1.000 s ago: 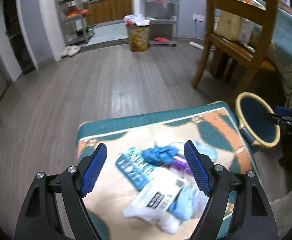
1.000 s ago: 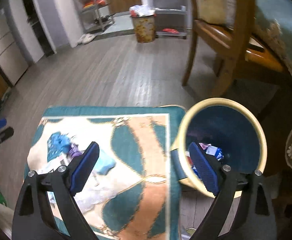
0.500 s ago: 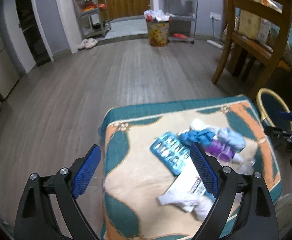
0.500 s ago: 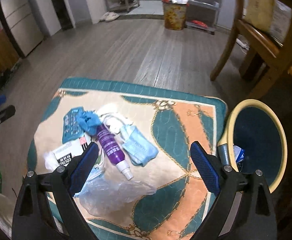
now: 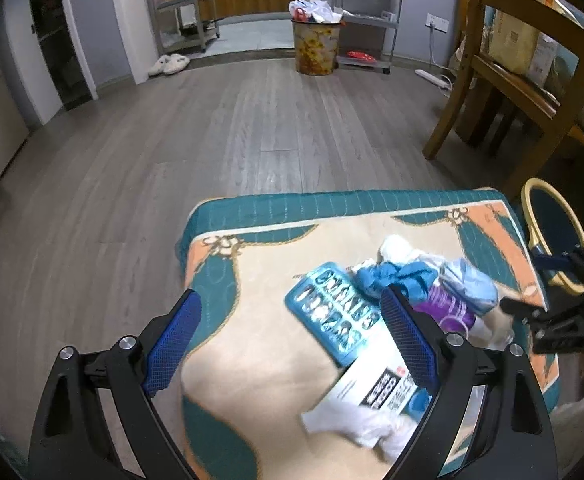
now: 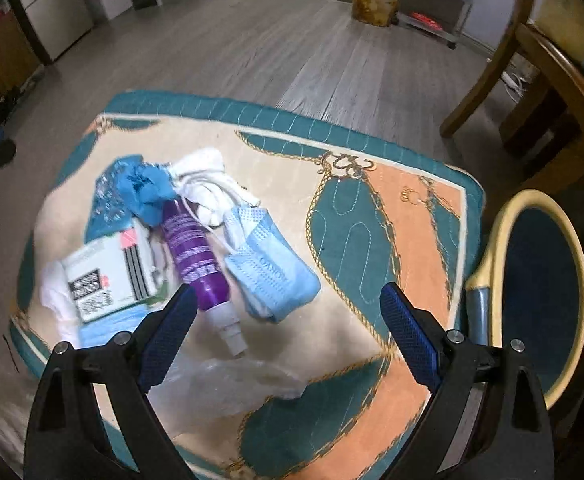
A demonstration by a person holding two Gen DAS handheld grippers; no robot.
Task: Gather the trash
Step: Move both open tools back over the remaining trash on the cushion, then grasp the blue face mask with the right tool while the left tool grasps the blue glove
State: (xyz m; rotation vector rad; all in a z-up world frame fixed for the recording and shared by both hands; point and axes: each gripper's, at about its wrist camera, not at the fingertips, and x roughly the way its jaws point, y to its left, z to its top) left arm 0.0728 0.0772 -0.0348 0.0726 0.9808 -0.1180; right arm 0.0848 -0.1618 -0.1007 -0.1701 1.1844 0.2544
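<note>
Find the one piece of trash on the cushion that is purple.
The spray bottle, lying on its side in the pile's middle. The face mask and crumpled glove are blue, the box white.

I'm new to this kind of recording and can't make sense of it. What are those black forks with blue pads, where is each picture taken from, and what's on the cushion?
Each fork is a hand-held gripper that a person carries, one per hand, with a wide-angle camera looking along its two fingers. One picture looks out from the left hand-held gripper, the other from the right hand-held gripper. Both stand open and hold nothing.

Below them is a patterned cushion with a heap of trash: a purple bottle, a blue face mask, a white printed box, a teal blister pack, a crumpled blue piece, white tissue and a clear plastic bag. Beside the cushion stands a blue bin with a yellow rim, probably where the trash goes.
</note>
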